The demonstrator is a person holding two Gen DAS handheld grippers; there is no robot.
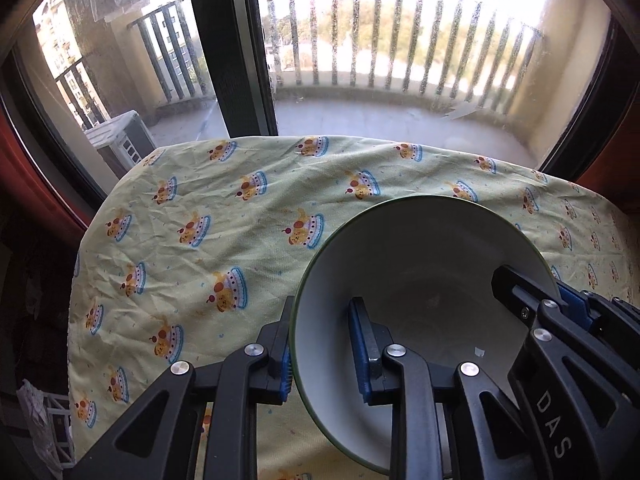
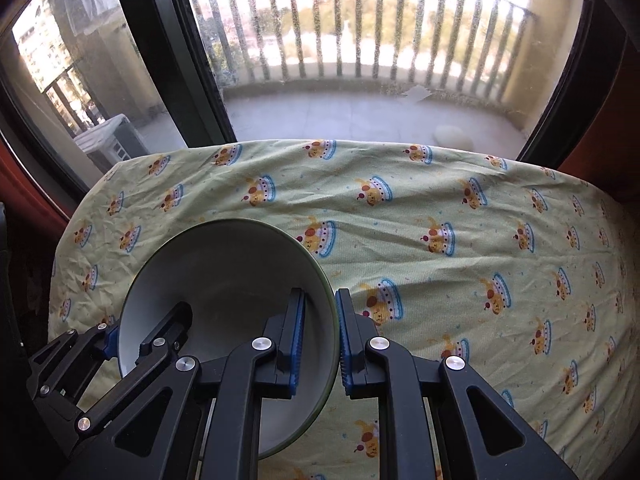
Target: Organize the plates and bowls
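Closest to me, the left tool (image 1: 326, 354) is clamped on the left wall of the white bowl (image 1: 420, 264), one blue pad inside, one outside its green rim. The right tool (image 2: 320, 340) pinches the opposite wall the same way. Between them the bowl is tilted, its opening facing up and forward, above the yellow cartoon-print cloth (image 1: 240, 216) covering the surface. Beyond stands a dusty window (image 1: 380, 40) onto a railed balcony.

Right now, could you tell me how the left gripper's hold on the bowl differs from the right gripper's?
The left gripper clamps the bowl at its left rim; the right gripper clamps the opposite, right rim. Each has one finger inside the bowl and one outside. Both are shut on the same white, green-edged bowl above the patterned cloth.
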